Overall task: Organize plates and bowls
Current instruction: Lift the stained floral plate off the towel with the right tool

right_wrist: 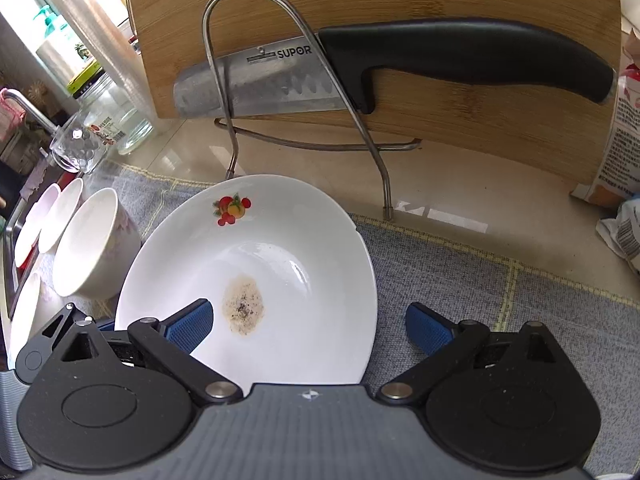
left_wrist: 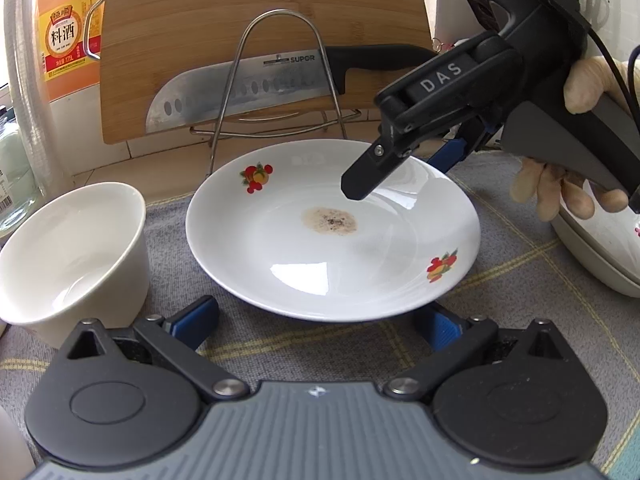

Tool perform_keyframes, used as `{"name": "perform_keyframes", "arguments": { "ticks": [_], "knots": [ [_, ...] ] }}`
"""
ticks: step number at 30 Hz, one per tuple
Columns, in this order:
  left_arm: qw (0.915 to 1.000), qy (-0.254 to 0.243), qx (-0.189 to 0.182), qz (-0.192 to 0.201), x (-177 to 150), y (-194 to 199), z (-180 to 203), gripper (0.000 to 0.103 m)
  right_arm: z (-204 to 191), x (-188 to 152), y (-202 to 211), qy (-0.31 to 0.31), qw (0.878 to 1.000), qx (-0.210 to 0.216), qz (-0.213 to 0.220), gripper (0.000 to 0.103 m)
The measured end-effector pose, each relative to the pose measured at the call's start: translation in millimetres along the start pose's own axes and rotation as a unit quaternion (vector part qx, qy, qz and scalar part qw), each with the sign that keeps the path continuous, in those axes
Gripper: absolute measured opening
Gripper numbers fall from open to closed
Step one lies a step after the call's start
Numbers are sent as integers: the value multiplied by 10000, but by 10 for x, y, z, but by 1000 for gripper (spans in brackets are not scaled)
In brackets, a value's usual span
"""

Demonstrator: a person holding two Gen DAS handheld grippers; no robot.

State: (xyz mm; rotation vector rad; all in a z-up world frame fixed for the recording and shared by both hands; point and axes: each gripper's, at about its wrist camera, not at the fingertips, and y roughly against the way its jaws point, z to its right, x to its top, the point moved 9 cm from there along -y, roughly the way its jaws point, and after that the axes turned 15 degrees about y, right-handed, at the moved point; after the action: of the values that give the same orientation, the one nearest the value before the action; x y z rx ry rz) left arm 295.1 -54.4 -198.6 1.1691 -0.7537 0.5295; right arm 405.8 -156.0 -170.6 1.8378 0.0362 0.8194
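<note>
left tool (left_wrist: 320, 322): wide open, straddling plate (left_wrist: 280, 272) | right tool (right_wrist: 308, 322): wide open over plate

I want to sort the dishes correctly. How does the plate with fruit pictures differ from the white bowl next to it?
The plate is wide and shallow; the white bowl is narrower and deep. The plate carries printed fruit motifs on its rim, while the bowl's inside is plain white. The plate has a brownish speckled stain in its centre; the bowl looks clean inside. Both are glossy white and stand on the grey cloth.
</note>
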Motion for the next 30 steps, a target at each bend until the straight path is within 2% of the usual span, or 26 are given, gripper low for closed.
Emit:
{"name": "perform_keyframes", "arguments": {
  "ticks": [6,9,13,22,30],
  "knots": [
    [10000,-2,-3,1,-1,-3,1,103,-72,7,-52,376,9987,-116,-322,103],
    [10000,-2,-3,2,-2,-3,0,103,-86,68,-44,342,9986,149,-371,103],
    [10000,-2,-3,2,-4,-3,-3,103,-71,190,-27,303,9988,293,-238,103],
    [10000,-32,-22,0,2,3,-6,103,-74,355,-83,365,9966,698,-219,103],
    [9999,-132,-68,2,2,4,7,103,-121,412,-121,660,9913,1067,-407,103]
  ]
}}
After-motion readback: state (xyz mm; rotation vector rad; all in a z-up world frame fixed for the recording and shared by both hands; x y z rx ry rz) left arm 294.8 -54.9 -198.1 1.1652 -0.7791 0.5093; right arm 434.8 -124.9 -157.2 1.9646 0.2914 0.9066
